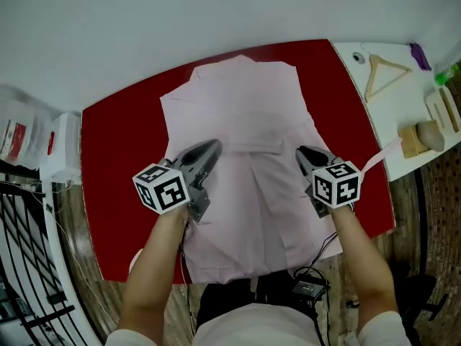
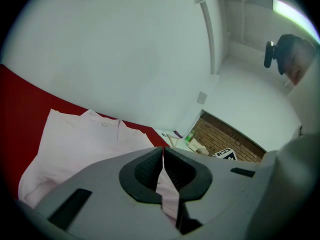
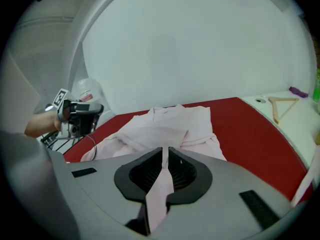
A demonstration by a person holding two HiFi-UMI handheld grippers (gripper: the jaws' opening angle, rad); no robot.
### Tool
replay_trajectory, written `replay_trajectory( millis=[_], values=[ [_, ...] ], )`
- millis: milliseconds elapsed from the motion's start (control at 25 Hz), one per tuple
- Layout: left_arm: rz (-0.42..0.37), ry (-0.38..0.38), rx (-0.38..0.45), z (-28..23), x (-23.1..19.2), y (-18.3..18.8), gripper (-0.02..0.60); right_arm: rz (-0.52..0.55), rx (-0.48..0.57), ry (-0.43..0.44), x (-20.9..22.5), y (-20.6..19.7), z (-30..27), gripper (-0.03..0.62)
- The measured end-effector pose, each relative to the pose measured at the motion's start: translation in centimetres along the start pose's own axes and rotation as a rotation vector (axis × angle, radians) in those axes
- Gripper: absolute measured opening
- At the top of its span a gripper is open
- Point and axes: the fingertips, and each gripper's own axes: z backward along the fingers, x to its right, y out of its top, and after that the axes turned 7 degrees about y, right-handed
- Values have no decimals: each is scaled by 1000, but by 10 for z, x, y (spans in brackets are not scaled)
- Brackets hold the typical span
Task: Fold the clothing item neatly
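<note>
2 grippers pinch the pink shirt [image 1: 238,114], jaws pressed tight: left gripper [image 1: 211,150] mid left, right gripper [image 1: 304,153] mid right. The shirt lies spread on the red desk [image 1: 115,143], below a white wall [image 1: 144,20].

Pale pink cloth shirt [image 1: 245,121] lies spread on the red-topped table [image 1: 115,193], collar at the far edge, hem reaching the near edge. Left gripper [image 1: 215,147] sits over the shirt's left-middle and right gripper [image 1: 302,152] over its right-middle, level with each other and well apart. Each is clamped on a pinch of shirt fabric. White side table [image 1: 396,114] stands just beside the red table's right side, with a light wooden clothes hanger [image 1: 393,64] on its far end. Clear plastic bags [image 1: 18,132] sit left of the red table.
</note>
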Motion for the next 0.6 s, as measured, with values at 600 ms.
replay_trajectory(
  millis=[600],
  values=[
    [-16, -109, 28, 85, 69, -48, 11, 18, -54, -276, 21, -53, 103, 21]
  ],
)
